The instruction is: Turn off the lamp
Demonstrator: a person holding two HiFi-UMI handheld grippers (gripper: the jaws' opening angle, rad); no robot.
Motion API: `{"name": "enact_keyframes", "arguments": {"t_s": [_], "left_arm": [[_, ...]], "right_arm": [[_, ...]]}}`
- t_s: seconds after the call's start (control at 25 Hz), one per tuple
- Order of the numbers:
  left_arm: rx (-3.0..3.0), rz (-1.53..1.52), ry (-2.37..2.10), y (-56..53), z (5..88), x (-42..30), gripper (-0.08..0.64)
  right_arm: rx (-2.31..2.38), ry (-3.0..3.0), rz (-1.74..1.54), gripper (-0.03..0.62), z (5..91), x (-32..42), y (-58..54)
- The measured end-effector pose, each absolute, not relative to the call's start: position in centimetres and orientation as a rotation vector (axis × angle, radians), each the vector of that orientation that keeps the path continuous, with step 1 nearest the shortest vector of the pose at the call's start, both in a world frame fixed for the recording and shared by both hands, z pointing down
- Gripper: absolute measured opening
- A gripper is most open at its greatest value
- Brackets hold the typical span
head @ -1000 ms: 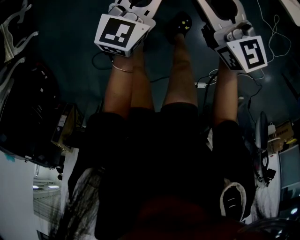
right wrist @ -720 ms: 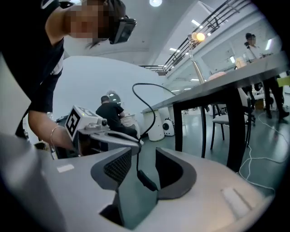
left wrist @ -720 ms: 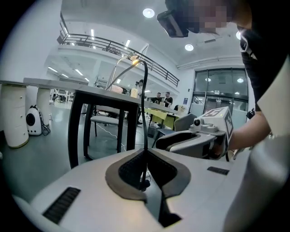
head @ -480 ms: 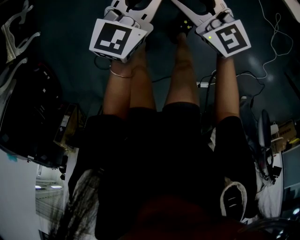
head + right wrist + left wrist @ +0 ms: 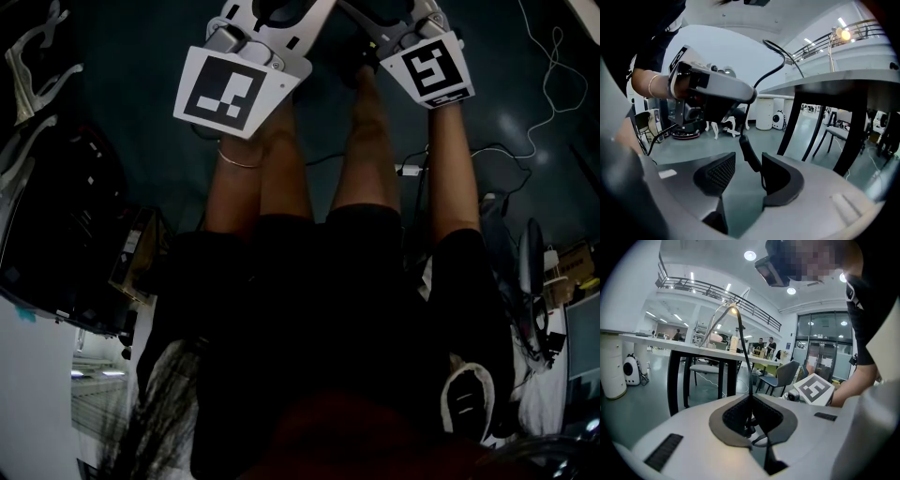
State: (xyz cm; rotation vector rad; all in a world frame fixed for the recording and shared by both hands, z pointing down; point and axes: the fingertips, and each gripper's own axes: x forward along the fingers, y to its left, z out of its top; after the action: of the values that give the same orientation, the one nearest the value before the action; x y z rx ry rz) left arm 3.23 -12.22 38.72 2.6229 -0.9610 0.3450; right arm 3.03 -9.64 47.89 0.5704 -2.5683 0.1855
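While left tool point(image 5: 751, 409) pinches the cord point(image 5: 746, 362), right tool point(image 5: 746, 165) has moved in, jaws opening around the inline switch point(image 5: 750, 157); lamp point(image 5: 843, 33) still lit, so the press remains.

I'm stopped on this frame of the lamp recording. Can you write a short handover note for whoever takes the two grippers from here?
Left gripper: shut on the lamp's black cord, which runs up to the table.
Right gripper: jaws opening; a thicker piece of the cord, likely its switch, stands between them, and the pads are not pressing it.
Lamp: on the table, bulb glowing in both gripper views.
Done: cord held, switch lined up in the right jaws.
Left: press the switch, then check that the light goes out.
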Motion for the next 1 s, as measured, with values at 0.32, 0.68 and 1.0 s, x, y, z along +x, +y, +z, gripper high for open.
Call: {"name": "enact_keyframes", "arguments": {"t_s": [0.32, 0.68, 1.0], "left_arm": [[2.641, 0.324, -0.931, -12.1, 37.5, 4.1, 0.023], [2.623, 0.304, -0.957, -12.8, 37.1, 3.3, 0.023], [2.635, 0.284, -0.958, -13.0, 36.9, 3.2, 0.023]], "right_arm": [[0.622, -2.586, 0.221, 0.146, 47.8, 2.9, -10.3], [0.572, -2.617, 0.266, 0.109, 47.5, 2.4, -9.6], [0.545, -2.609, 0.287, 0.104, 47.2, 2.3, -9.4]]}}
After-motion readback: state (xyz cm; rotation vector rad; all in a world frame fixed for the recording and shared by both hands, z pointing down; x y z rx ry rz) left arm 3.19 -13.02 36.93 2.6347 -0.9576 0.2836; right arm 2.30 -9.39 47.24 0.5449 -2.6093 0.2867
